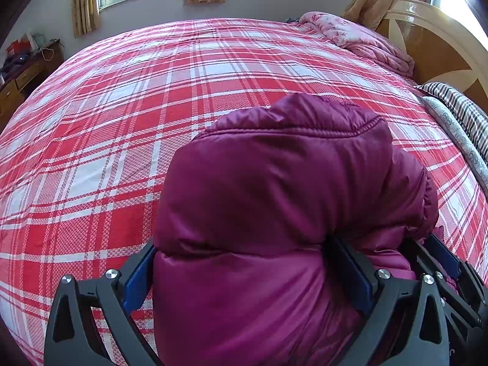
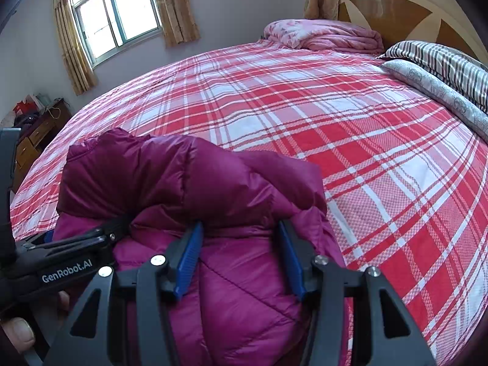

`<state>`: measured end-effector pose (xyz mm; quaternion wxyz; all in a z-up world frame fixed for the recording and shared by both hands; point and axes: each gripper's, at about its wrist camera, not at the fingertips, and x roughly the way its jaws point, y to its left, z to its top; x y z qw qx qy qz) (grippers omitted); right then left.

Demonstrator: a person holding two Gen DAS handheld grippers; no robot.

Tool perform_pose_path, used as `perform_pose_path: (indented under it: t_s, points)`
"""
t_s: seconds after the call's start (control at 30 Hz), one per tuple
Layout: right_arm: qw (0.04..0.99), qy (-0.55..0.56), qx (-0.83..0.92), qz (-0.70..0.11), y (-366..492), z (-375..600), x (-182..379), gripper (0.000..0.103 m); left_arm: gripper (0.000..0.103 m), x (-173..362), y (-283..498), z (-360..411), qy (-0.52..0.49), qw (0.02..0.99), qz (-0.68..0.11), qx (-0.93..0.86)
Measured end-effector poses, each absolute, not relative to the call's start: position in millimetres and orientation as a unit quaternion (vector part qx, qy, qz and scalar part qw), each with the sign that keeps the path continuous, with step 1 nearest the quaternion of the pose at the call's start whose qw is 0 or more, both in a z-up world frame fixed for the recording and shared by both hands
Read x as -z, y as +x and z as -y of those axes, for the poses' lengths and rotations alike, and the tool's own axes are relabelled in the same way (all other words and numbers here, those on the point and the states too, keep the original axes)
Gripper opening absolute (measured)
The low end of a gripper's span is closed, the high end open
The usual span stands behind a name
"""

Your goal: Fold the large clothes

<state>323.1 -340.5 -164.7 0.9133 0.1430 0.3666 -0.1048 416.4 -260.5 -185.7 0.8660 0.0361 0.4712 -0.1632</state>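
A puffy magenta jacket (image 1: pixel 274 213) lies bundled on the near part of the bed (image 1: pixel 122 122), which is covered in a red-and-white plaid sheet. The left gripper (image 1: pixel 244 271) has its two blue-padded fingers (image 1: pixel 137 280) set wide around a thick fold of the jacket, the padding bulging between and above them, so it pinches the jacket. In the left wrist view the right gripper (image 1: pixel 439 259) shows at the lower right edge, just beside the left one and also buried in the fabric.

From the right wrist view, the right gripper (image 2: pixel 241 259) clamps another fold of the jacket (image 2: pixel 189 189) between its blue pads (image 2: pixel 189 259), the quilted stitching running diagonally between them. The left gripper (image 2: pixel 76 244) sits just to the left (its body reads "GenRobot.AI"), gripping the same bundle, with a thumb (image 2: pixel 18 332) visible under it.

At the head of the bed a folded pink quilt (image 2: pixel 323 35) rests near the wooden headboard (image 2: pixel 396 6). A striped pillow (image 2: pixel 442 61) and a pale patterned one (image 2: pixel 442 97) lie along the right side. A window (image 2: pixel 113 12) with tan curtains (image 2: pixel 70 45) is on the far wall, and a wooden dresser (image 2: pixel 33 143) stands at the left.
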Motion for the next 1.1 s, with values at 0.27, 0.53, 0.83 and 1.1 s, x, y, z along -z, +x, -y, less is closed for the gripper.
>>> perform_pose_path:
  t_s: [0.27, 0.53, 0.83, 1.1]
  points:
    - [0.912, 0.143, 0.103, -0.371, 323.7, 342.9, 166.5, 0.054, 0.102, 188.2, 419.4, 259.9, 0.034, 0.862, -0.477, 0.166]
    - [0.911, 0.143, 0.103, -0.372, 324.9, 341.6, 166.3, 0.054, 0.102, 188.8, 419.7, 258.8, 0.033, 0.862, -0.478, 0.167]
    - [0.921, 0.167, 0.042, -0.349, 300.7, 351.2, 147.5, 0.074, 0.102, 169.2, 407.5, 224.8, -0.027, 0.843, -0.492, 0.216]
    - [0.921, 0.224, 0.020, -0.319, 234.4, 395.3, 141.1, 0.091, 0.102, 154.1, 354.0, 160.7, -0.061, 0.854, -0.448, 0.257]
